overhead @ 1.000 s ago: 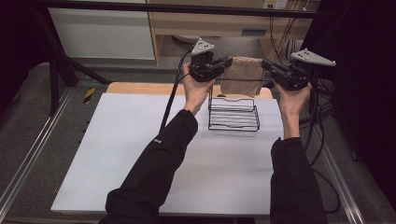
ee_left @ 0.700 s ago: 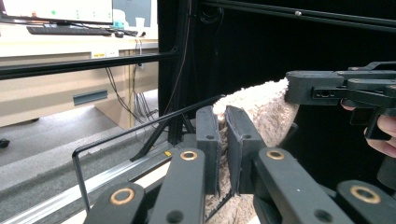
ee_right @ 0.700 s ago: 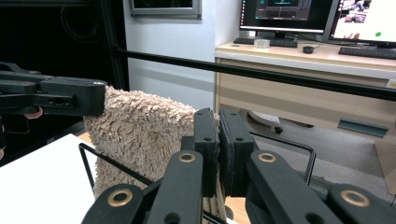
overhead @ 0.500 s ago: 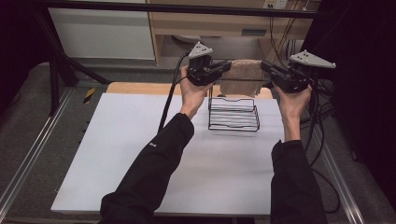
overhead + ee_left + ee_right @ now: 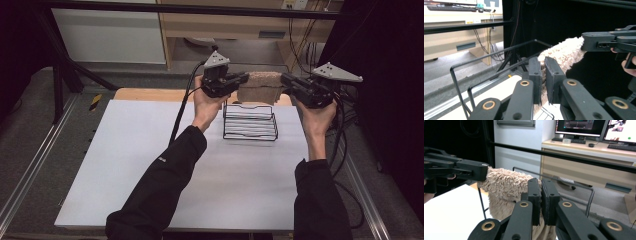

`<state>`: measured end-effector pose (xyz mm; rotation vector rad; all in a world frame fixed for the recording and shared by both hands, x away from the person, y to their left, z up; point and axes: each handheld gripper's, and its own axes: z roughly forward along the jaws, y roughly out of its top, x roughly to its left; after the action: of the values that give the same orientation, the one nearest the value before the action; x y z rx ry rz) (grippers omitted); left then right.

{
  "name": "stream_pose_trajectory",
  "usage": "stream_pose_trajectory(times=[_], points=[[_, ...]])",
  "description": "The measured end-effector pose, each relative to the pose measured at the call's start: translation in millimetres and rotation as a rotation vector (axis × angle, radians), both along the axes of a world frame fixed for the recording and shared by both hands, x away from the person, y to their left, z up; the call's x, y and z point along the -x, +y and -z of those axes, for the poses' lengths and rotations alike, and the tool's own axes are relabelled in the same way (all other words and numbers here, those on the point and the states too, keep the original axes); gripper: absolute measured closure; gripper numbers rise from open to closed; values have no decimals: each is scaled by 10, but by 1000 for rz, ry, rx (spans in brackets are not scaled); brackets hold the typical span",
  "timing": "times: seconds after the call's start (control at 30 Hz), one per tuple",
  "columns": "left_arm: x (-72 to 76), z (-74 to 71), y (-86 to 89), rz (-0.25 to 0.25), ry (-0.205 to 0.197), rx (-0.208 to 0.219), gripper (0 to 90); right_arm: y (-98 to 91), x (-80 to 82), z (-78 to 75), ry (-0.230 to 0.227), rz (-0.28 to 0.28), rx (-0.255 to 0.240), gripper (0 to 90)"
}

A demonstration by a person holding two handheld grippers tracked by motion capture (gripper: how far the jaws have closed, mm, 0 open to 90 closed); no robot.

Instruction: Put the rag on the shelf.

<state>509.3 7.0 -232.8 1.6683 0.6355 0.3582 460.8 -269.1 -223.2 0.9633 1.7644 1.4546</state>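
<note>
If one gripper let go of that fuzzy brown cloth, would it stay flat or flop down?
It would probably flop. The fuzzy cloth hangs and sags between the left gripper and the right gripper, so it looks soft, not stiff. It seems light, since pinched corners hold it up. Its fluffy pile likely grips well, over the wire rack.

Grey carpet floor point(image 5: 30, 125), wooden desk point(image 5: 599, 150) with monitors point(image 5: 580, 126), dark curtains point(image 5: 390, 75).

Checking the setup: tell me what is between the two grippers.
A tan fluffy cloth stretches between the left gripper and right gripper, above the wire rack, in the high view.
</note>
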Motion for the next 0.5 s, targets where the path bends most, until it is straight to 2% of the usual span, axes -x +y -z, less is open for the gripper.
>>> stream_pose_trajectory(times=[0.2,0.33,0.5], points=[[60,32,-16,5,9,-32,823,-11,79,73,25,-8,20,863],[84,52,-13,10,21,-38,810,-18,94,144,38,-11,19,864],[122,-31,28,9,46,-59,746,-30,93,195,40,-17,15,863]])
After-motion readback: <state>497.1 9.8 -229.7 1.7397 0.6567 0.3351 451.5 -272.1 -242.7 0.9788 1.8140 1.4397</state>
